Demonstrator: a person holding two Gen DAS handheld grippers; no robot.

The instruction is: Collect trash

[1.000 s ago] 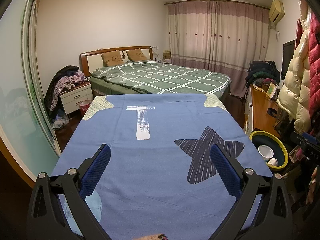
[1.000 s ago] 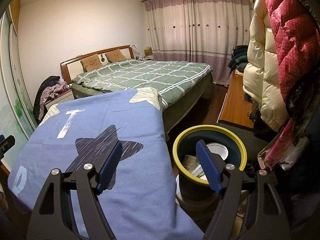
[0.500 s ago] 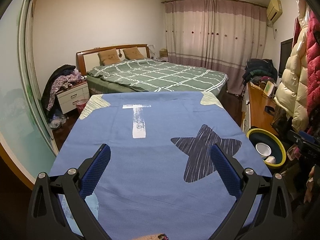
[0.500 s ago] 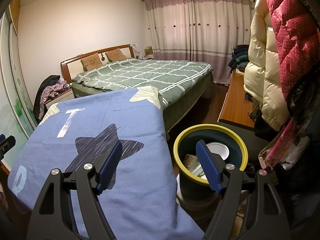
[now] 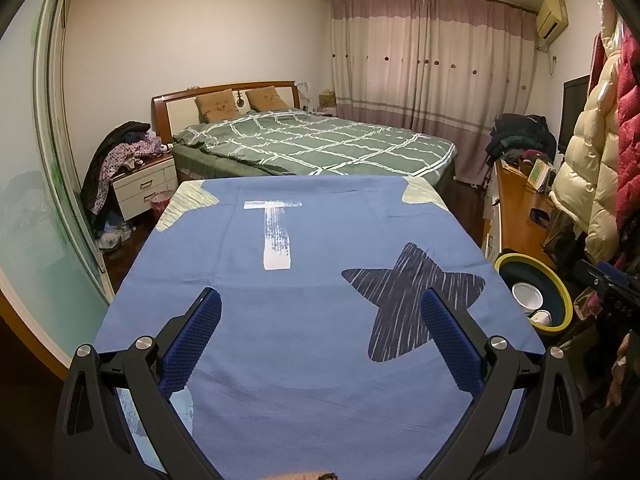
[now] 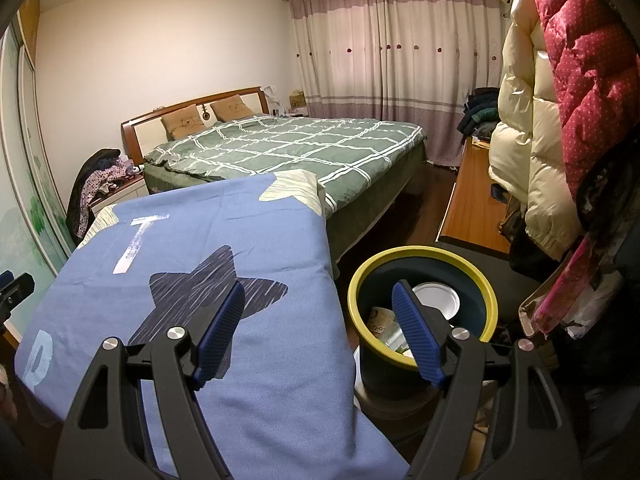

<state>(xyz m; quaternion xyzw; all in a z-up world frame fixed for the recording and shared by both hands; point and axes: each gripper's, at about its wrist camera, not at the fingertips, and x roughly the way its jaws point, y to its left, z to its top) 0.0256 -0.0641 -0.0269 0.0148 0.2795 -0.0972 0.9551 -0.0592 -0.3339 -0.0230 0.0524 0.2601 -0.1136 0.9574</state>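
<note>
Bin [image 6: 420, 254]: yellow rim, right of blue cloth [image 6: 240, 240]; holds cups, perhaps paper.
Left gripper [image 5: 320, 306]: wide apart, empty.
Right gripper [image 6: 318, 300]: wide apart, empty.

A large white capital "T" [image 5: 276, 236] is printed on the blue cloth [image 5: 320, 360], in the upper centre of the left wrist view; it appears again in the left half of the right wrist view. A pale blue "P" [image 6: 40, 360] stands on the same cloth at the lower left of the right wrist view. Print on the trash in the bin [image 6: 492, 300] is too small to read.
</note>
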